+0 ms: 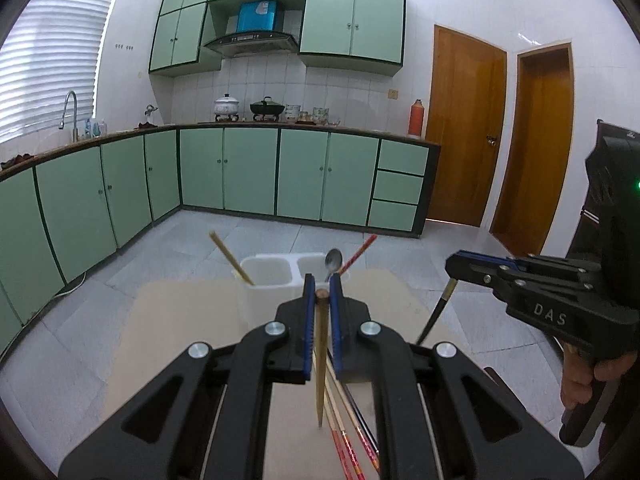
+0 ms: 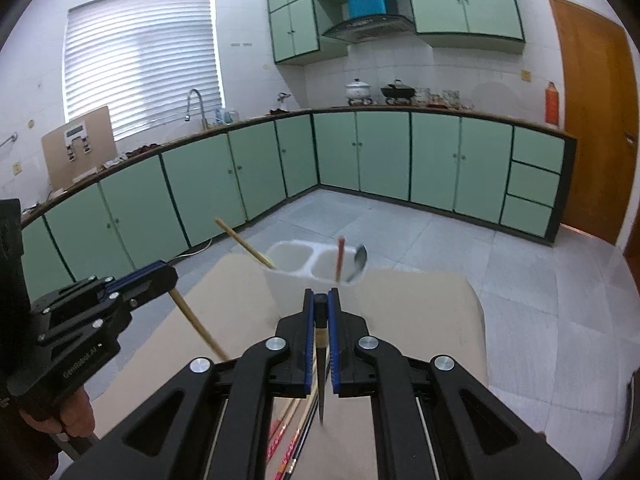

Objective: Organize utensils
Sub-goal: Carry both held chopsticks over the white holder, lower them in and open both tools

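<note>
My left gripper (image 1: 321, 282) is shut on the top of a tan bamboo chopstick (image 1: 321, 360) that hangs point-down over the beige table (image 1: 180, 320). My right gripper (image 2: 321, 296) is shut on a black chopstick (image 2: 321, 380), also hanging point-down. Each gripper shows in the other's view: the right gripper (image 1: 452, 267) with its black chopstick (image 1: 436, 312), the left gripper (image 2: 170, 276) with its tan chopstick (image 2: 196, 320). Ahead stands a white two-compartment holder (image 1: 276, 280). Its left cell holds a tan chopstick (image 1: 230, 256); its right cell holds a spoon (image 1: 333, 262) and a red chopstick (image 1: 360, 252).
Several loose chopsticks (image 1: 348, 432), red and dark, lie on the table under the grippers. A hand (image 1: 576, 380) grips the right handle. Beyond the table's far edge are grey floor tiles and green kitchen cabinets (image 1: 248, 168).
</note>
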{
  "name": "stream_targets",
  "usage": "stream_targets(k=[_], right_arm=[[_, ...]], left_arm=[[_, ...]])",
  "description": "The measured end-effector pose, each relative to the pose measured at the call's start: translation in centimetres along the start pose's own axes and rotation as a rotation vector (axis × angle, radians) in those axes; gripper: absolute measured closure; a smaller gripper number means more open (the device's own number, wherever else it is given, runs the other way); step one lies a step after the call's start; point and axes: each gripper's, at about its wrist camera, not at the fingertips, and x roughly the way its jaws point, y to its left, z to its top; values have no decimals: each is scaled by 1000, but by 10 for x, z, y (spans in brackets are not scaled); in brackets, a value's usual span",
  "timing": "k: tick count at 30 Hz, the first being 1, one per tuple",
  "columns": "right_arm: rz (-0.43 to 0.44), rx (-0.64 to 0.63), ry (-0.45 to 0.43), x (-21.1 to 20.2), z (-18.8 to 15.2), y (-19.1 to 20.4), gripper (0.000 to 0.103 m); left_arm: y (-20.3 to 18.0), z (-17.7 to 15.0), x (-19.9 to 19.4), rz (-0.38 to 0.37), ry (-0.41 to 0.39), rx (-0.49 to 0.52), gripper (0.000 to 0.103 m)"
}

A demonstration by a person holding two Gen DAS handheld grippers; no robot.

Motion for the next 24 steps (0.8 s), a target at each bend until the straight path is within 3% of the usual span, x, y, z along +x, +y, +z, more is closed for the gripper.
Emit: stream_targets(k=[9,24], right_arm=[[56,-24,-49,-8,36,2,97],[70,-19,-187,5,125,-1,97]], left_arm=[[5,26,-10,-37,-49,-15,97],[12,109,16,16,-193,-2,97]])
